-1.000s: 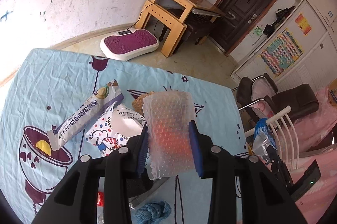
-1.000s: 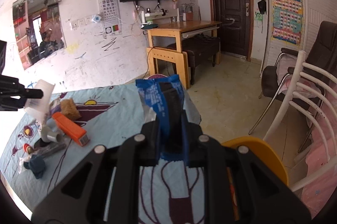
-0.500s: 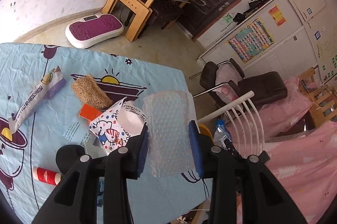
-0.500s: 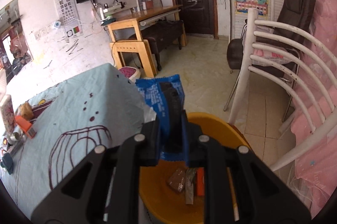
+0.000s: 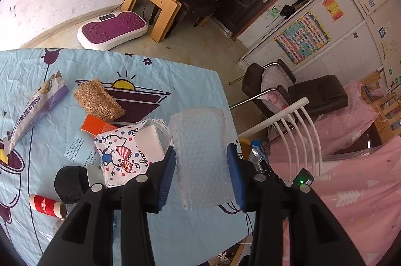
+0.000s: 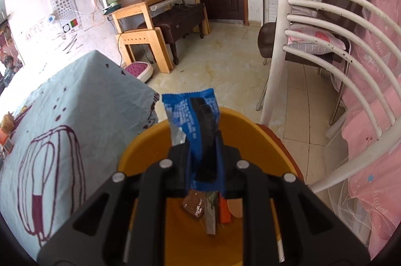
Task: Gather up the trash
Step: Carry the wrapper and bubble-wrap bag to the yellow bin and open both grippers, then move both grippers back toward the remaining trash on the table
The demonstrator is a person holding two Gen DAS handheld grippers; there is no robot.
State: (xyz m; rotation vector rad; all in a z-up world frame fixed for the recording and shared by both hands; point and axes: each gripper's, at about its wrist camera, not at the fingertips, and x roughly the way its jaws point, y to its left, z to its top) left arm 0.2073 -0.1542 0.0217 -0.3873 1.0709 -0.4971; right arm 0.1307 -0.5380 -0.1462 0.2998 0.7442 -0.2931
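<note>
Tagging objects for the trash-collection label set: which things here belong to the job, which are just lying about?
Job:
- bubble wrap, clamped in left gripper
- blue wrapper, clamped in right gripper
- yellow bin with scraps inside
- long snack packet

Lying about:
- red thread spool
- loofah pad
- white chair

Left gripper [image 5: 201, 174] clamping a translucent white bubble-wrap sheet [image 5: 201, 155] between its blue-padded fingers [image 5: 167, 177], above the light-blue printed tablecloth [image 5: 175, 80]. Lying on the cloth: a brown fibrous scrubbing pad [image 5: 98, 100], an orange box [image 5: 96, 125], a cartoon-printed plastic bag [image 5: 122, 153], a red thread spool [image 5: 46, 205] and a black round pad [image 5: 71, 183].
</note>
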